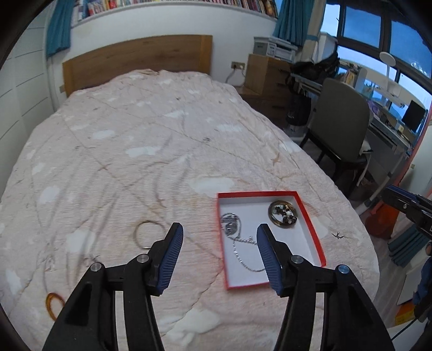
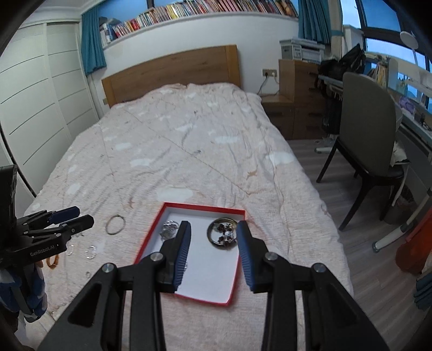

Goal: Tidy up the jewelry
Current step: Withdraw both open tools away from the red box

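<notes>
A wide bed covered by a pale pink quilt with white cloud shapes [image 1: 151, 140] fills the middle of both views, backed by a plain wooden headboard [image 1: 137, 59] in the upper centre. Above it runs a long white shelf packed with books [image 2: 205, 10], flanked by teal curtains [image 2: 93, 40]. White panelled wardrobe doors [image 2: 40, 102] stand at the left of the right wrist view; a grey padded chair with dark legs [image 2: 370, 129], a desk and dark windows occupy the right.

On the quilt, lower right of the left wrist view, lies a shallow red-rimmed cardboard box with a white floor [image 1: 313, 232]. Inside it are a silver chain necklace [image 1: 237, 243] and a dark round bangle holding beads [image 1: 283, 213]. A thin metal ring bangle [image 1: 148, 233] lies on the quilt to the left of the box, and an orange band [image 1: 54, 303] sits at lower left.

The left gripper [image 1: 220, 233] has its blue-padded jaws spread, empty. The right gripper [image 2: 214, 229] is likewise parted with nothing between its pads. White lettering on the left gripper's body, at the lower left of the right wrist view, reads "GenRobot.AI".
</notes>
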Demonstrator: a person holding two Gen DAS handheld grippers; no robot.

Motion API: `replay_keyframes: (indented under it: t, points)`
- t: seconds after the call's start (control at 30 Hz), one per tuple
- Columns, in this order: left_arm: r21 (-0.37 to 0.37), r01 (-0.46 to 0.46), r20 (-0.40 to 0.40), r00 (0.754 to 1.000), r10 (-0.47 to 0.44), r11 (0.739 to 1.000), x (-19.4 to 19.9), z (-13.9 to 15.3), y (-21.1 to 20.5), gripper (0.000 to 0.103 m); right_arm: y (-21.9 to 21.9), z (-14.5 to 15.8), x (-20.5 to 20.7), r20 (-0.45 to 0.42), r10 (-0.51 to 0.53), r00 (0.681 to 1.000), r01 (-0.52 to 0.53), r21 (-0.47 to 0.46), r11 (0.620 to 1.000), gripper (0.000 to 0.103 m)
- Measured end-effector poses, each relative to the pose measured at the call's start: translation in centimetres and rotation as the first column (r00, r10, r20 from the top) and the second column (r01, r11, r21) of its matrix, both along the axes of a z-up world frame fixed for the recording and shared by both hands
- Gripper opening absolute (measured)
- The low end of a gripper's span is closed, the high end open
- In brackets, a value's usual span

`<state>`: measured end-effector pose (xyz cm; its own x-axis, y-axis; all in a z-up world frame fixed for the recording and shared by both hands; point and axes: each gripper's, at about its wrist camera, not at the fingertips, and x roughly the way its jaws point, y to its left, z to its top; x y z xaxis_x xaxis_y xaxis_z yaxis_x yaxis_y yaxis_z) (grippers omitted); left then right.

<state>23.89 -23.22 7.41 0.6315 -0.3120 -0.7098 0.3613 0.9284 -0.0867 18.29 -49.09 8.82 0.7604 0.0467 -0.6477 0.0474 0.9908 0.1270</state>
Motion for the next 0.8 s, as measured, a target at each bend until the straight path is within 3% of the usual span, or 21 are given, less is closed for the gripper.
replay_keyframes:
  t: [0.4,0.8]
  points:
    - [0.013,-0.165,0.160,0.974,0.161,0.986,-6.9,7.4,14.8,0.062,6.4,7.1,-7.6,0.141,0.062,0.988,-0.061,-0.008,0.998,0.034]
    - [0.018,-0.371,0.220,0.907,0.359,0.928,-13.4,7.7,27.1,0.063,11.9,8.3,-10.3,0.184,0.143,0.972,-0.148,0.016,0.989,0.034]
